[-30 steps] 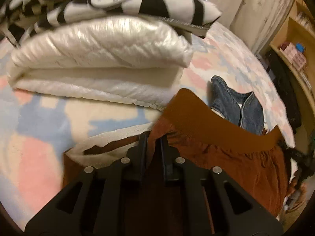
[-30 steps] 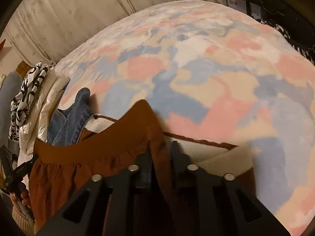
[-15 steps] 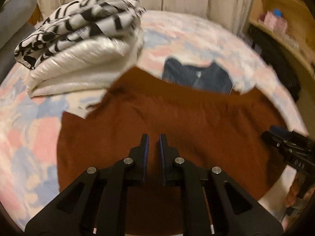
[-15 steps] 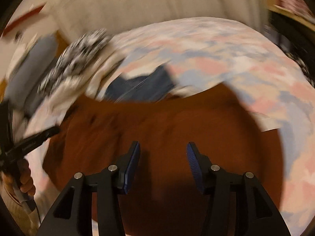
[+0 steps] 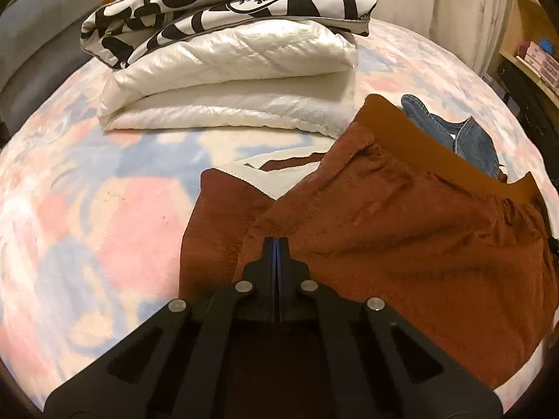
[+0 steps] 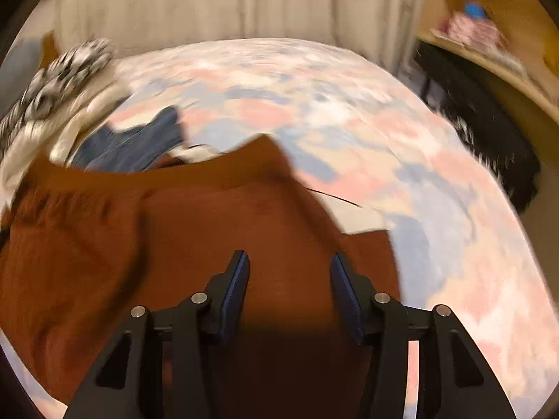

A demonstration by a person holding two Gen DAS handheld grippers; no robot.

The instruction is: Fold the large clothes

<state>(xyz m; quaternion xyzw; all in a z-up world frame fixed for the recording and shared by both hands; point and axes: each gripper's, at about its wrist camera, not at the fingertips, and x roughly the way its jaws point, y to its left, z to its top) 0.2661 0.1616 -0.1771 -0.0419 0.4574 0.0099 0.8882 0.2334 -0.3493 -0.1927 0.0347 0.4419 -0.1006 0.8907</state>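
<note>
Folding Under Way on Patterned Bed

Lying beside a folded white quilted coat (image 5: 237, 80), the rust-brown fleece garment (image 5: 412, 230) is partly doubled over. Left claw (image 5: 276, 244) is fully closed, apparently pinching its edge; right claw (image 6: 290, 272) is closing, gripping nothing. More folds remain.

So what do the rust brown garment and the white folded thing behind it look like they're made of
Rust brown garment: probably a soft, matte, nubby woven or fleecy fabric, with a smoother ochre band on one edge. White folded thing: likely quilted synthetic; shiny, stitched in diamonds, puffy.
</note>
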